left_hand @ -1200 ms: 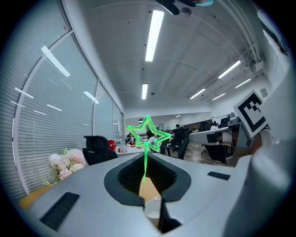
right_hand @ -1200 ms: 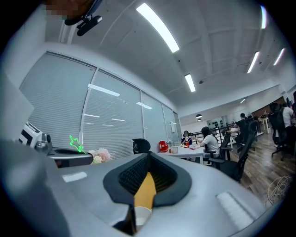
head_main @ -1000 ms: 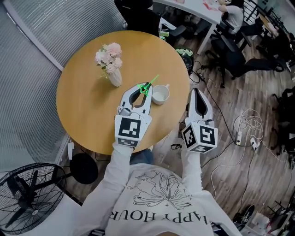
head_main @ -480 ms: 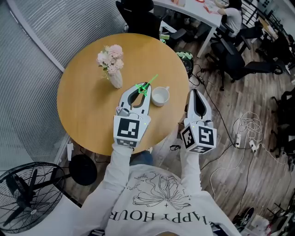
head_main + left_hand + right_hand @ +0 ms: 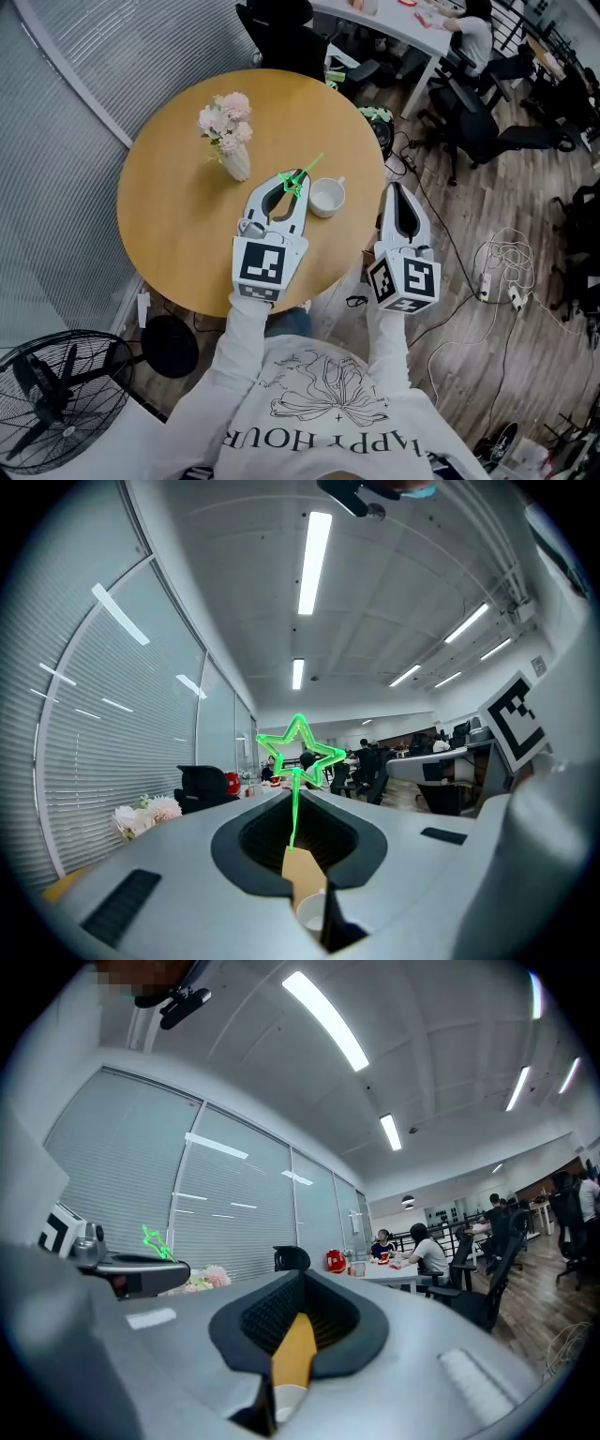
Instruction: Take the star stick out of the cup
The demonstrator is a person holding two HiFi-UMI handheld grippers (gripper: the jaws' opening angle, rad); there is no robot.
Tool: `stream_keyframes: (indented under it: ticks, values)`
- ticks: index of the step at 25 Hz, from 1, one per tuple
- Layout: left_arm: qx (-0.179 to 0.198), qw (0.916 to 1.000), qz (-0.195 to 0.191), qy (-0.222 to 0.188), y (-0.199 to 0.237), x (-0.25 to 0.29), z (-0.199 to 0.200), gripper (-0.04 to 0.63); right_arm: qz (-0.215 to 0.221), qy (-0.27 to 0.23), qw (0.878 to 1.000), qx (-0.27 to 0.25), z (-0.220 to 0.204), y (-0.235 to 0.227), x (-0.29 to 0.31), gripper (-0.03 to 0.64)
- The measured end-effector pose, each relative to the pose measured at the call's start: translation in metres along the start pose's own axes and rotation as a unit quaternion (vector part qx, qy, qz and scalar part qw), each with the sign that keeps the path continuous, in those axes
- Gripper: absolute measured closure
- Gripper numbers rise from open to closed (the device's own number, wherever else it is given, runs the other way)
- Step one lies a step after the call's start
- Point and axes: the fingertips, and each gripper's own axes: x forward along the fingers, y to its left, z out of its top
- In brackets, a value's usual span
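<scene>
In the head view the tip of the left hand-held gripper covers part of the star stick. In the left gripper view the stem's lower end vanishes between the closed jaws, and their slit shows only slivers of the cup and the table. The person's hands are hidden under this and the right hand-held gripper. The fan is cut off at the left edge. The people at far desks are too small to tell apart.

One star stick, one cup, one flower vase, one table.
</scene>
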Motion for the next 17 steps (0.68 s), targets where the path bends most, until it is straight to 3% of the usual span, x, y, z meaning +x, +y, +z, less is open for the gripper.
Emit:
stream_keyframes:
  ticks: [17]
  values:
    - [0.004, 0.9999, -0.010, -0.001, -0.0056, -0.0006, 0.0020, 0.574, -0.006, 0.002, 1.000, -0.002, 0.0008, -0.0020, -0.0030, 0.604]
